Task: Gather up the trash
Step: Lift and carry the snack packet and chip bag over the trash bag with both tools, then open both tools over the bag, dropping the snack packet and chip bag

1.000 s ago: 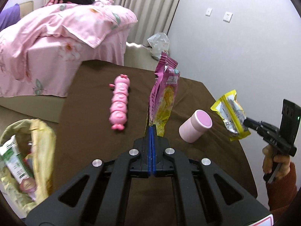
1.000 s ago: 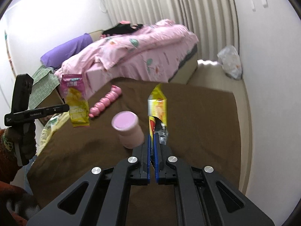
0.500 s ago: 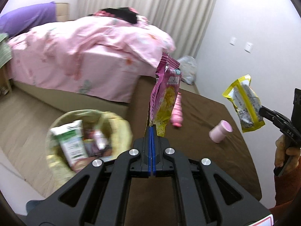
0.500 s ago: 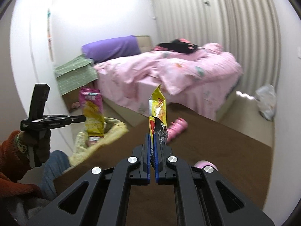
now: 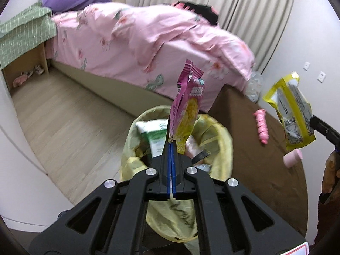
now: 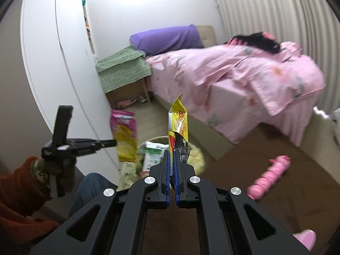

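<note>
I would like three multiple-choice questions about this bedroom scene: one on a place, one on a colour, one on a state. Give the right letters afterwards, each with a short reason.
1. Where does the pink caterpillar toy lie?
A. on the brown table
B. inside the bin
C. on the bed

2. What colour is the liner of the trash bin?
A. black
B. yellow
C. blue

3. In what state is the left hand-held gripper?
A. open and empty
B. shut on the pink snack wrapper
C. shut on the pink cup

Answers:
1. A, the toy rests on the brown table, away from the bin.
2. B, a pale yellow bag folds over the rim.
3. B, the pink snack wrapper stands up from between the closed fingers.
</note>
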`<state>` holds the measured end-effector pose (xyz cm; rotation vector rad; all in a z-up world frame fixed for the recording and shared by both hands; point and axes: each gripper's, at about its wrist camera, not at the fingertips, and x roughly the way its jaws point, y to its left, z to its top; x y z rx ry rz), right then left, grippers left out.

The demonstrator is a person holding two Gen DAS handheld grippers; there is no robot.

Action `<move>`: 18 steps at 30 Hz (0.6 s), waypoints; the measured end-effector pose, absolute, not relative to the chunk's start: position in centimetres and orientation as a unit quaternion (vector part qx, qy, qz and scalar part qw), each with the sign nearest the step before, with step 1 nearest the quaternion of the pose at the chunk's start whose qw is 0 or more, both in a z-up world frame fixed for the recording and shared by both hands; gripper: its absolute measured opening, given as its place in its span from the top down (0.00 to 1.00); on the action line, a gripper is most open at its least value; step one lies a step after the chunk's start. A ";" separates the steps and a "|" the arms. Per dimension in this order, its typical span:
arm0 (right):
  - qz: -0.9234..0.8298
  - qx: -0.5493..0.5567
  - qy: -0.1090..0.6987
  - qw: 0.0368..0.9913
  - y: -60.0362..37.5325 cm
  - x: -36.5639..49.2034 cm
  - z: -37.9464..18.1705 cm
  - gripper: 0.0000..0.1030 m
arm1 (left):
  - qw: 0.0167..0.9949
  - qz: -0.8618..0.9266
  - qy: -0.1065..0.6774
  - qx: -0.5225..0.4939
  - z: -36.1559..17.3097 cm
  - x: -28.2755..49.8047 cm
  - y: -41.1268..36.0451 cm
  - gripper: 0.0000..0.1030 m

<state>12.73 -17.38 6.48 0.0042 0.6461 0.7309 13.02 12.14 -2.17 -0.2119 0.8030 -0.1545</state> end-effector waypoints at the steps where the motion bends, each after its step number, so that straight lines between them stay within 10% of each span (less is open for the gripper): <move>1: 0.360 0.006 0.319 0.877 -16.2 13.7 5.9 0.95 | 0.910 -0.073 0.396 -0.102 -2.7 13.3 12.2 1.00; 18: 0.363 -0.011 0.470 0.805 -5.6 23.3 -6.6 0.95 | 0.868 -0.080 0.486 -0.064 -11.2 18.8 10.0 0.99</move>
